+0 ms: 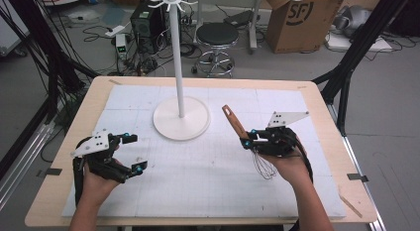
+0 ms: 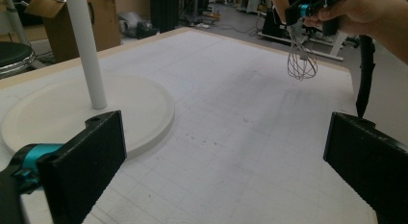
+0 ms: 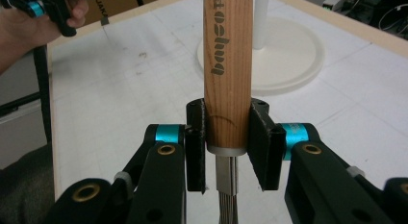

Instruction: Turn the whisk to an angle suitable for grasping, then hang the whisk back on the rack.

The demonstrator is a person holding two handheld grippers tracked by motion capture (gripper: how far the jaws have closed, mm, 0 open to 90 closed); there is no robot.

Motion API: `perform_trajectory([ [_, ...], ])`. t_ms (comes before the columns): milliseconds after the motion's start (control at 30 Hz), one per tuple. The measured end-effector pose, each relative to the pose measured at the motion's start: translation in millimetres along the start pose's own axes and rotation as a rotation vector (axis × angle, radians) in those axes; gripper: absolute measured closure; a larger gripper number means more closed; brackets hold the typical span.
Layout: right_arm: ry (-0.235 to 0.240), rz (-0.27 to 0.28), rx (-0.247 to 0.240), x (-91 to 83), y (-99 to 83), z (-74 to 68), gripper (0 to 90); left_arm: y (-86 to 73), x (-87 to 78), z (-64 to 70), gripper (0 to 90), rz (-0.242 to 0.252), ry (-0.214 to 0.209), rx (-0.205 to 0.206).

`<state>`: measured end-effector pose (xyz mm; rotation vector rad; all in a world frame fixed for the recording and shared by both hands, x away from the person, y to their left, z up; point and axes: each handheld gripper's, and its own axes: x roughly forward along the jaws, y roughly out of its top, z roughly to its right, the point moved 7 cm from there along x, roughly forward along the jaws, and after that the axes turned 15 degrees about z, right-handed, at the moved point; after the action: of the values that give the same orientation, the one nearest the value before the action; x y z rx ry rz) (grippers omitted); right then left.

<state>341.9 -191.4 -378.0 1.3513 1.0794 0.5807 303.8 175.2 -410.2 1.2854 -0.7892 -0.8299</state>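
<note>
A whisk with a wooden handle (image 1: 233, 120) and wire loops (image 1: 264, 166) is held above the white mat at the right. My right gripper (image 1: 246, 141) is shut on the handle's lower end (image 3: 226, 89), the handle pointing up and away, the wires (image 2: 301, 60) hanging below. A white hanging stand rises from a round base (image 1: 181, 121) at mid-table, with a pole (image 1: 177, 57) and hooks at the top (image 1: 171, 0). My left gripper (image 1: 134, 151) is open at the left, low over the mat, with nothing between its jaws; the base (image 2: 57, 113) lies just ahead of it.
The white gridded mat (image 1: 198, 161) covers a wooden table (image 1: 322, 99). Behind the table stand a black stool (image 1: 217, 37), a cardboard box (image 1: 302, 18) and cables on the floor. Black frame legs (image 1: 356, 47) flank both sides.
</note>
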Motion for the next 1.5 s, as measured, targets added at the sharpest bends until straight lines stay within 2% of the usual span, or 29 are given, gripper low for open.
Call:
perform_trajectory([
  [367, 0.025, 0.046, -0.028, 2.3, 25.0, -1.0, 71.2, 2.6, 0.3, -1.3, 1.7, 0.011, 0.0, -0.003],
  [533, 0.027, 0.048, -0.052, 6.6, 44.8, 2.2, 71.1, 1.2, 0.6, -0.5, 1.7, 0.001, 0.002, 0.0],
  [633, 0.036, 0.066, -0.074, 9.1, 57.0, 3.2, 71.1, 1.4, 0.6, 0.0, 1.6, 0.0, 0.002, 0.002],
  [767, 0.047, 0.089, -0.08, 12.1, 71.5, 6.5, 71.1, 0.1, 1.8, 1.3, 1.7, -0.006, 0.002, -0.002],
  [900, 0.038, 0.096, -0.108, 17.2, 86.6, 11.3, 71.1, -1.6, 4.3, 1.6, 1.7, -0.013, 0.002, -0.004],
  [1033, 0.05, 0.102, -0.109, 22.3, 97.8, 11.9, 71.1, -2.1, 4.8, 0.7, 1.7, -0.013, -0.001, -0.004],
  [1267, 0.058, 0.155, -0.13, 36.6, 127.6, 15.9, 71.1, -1.4, 3.8, 0.0, 1.7, -0.007, 0.0, -0.006],
  [1367, 0.061, 0.15, -0.12, 39.6, 133.1, 15.8, 71.1, -1.0, 3.9, 0.4, 1.7, -0.003, -0.001, -0.008],
  [1433, 0.051, 0.126, -0.149, 44.6, 141.0, 17.9, 71.0, -0.7, 4.0, 0.0, 1.7, 0.002, -0.003, -0.008],
  [1500, 0.056, 0.127, -0.148, 47.1, 147.0, 18.9, 71.0, -0.7, 4.1, 0.0, 1.7, 0.002, -0.003, -0.01],
])
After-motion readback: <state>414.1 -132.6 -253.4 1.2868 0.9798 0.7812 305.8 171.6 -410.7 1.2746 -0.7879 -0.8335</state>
